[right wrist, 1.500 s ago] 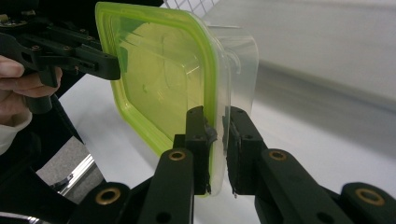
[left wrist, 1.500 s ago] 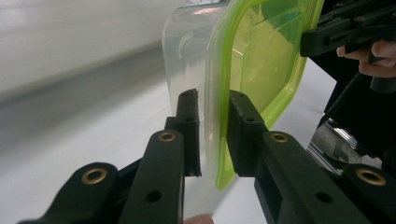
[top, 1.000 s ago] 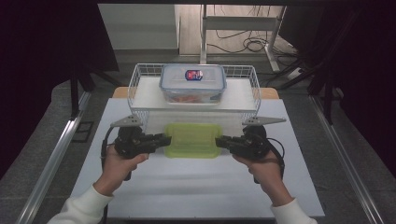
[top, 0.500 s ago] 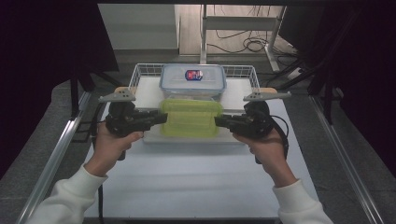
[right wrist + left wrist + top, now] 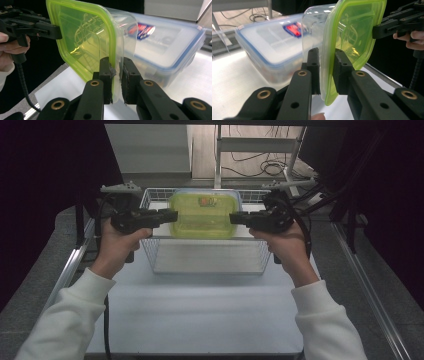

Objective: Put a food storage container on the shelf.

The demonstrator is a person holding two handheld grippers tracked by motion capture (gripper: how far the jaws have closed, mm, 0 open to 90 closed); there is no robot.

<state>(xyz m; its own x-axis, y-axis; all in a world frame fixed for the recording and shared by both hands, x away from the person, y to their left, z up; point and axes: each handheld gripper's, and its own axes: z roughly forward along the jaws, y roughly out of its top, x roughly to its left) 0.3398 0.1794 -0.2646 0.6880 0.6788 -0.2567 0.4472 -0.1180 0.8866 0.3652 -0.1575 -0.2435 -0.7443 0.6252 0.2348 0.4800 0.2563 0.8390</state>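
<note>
Green-lidded container (image 5: pixel 203 213): light, slick plastic; your left gripper (image 5: pixel 172 216) and right gripper (image 5: pixel 234 218) pinch opposite rims, so keep it level.

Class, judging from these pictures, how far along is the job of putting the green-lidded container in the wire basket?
Done: both grippers, left gripper and right gripper, clamp the green-lidded container, lifted above the wire basket. In hand: carrying it. Left: lowering it beside or onto the blue-rimmed box and letting go.

Red-blue label (image 5: pixel 293 28) on blue-rimmed box lid (image 5: pixel 272 37); text unreadable
</note>
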